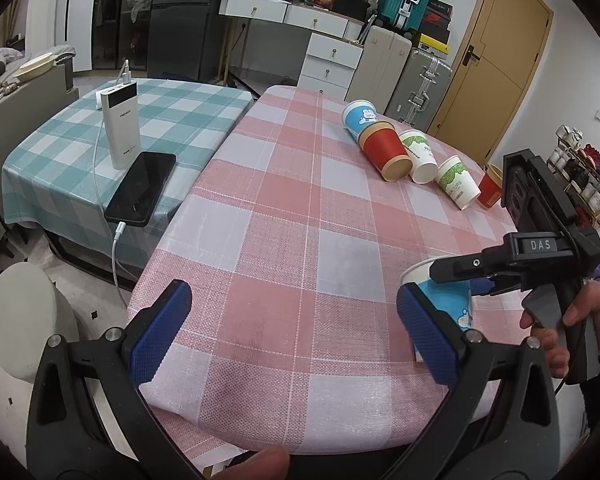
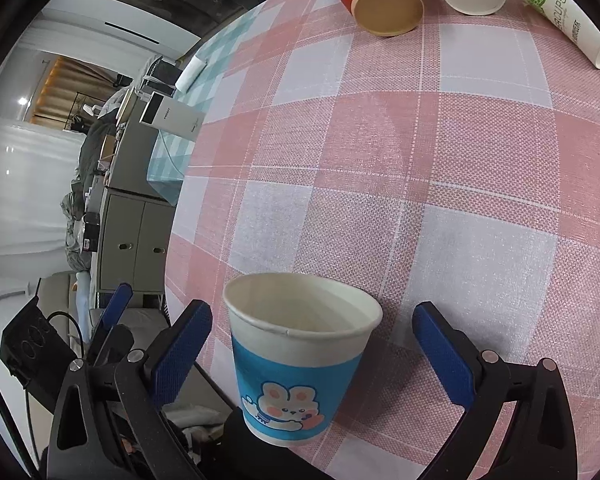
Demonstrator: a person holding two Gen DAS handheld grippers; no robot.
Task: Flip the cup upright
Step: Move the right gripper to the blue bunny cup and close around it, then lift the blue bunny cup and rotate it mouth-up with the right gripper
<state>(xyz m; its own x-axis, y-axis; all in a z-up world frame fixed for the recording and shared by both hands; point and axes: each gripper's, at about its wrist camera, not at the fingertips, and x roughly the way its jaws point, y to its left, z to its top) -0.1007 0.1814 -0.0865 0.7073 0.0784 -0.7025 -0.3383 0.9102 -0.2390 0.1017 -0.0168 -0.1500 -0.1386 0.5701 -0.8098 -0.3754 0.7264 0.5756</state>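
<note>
A blue-and-white paper cup with a rabbit print (image 2: 296, 360) stands upright on the pink checked tablecloth (image 2: 420, 160), between the open fingers of my right gripper (image 2: 316, 344), which do not touch it. The same cup (image 1: 444, 304) shows in the left wrist view, partly hidden behind my left gripper's right finger and the right gripper (image 1: 460, 270). My left gripper (image 1: 292, 312) is open and empty over the table's near edge. Several more cups lie on their sides at the far right: a blue one (image 1: 358, 114), a red one (image 1: 384, 150), two white-green ones (image 1: 420, 156) (image 1: 458, 182).
Another red cup (image 1: 490, 192) lies behind the right gripper's body. A teal checked table (image 1: 60, 152) to the left holds a white power bank (image 1: 122, 124) and a black phone (image 1: 142, 188) on cables. A round stool (image 1: 24, 320) stands at the lower left. Suitcases and drawers line the back wall.
</note>
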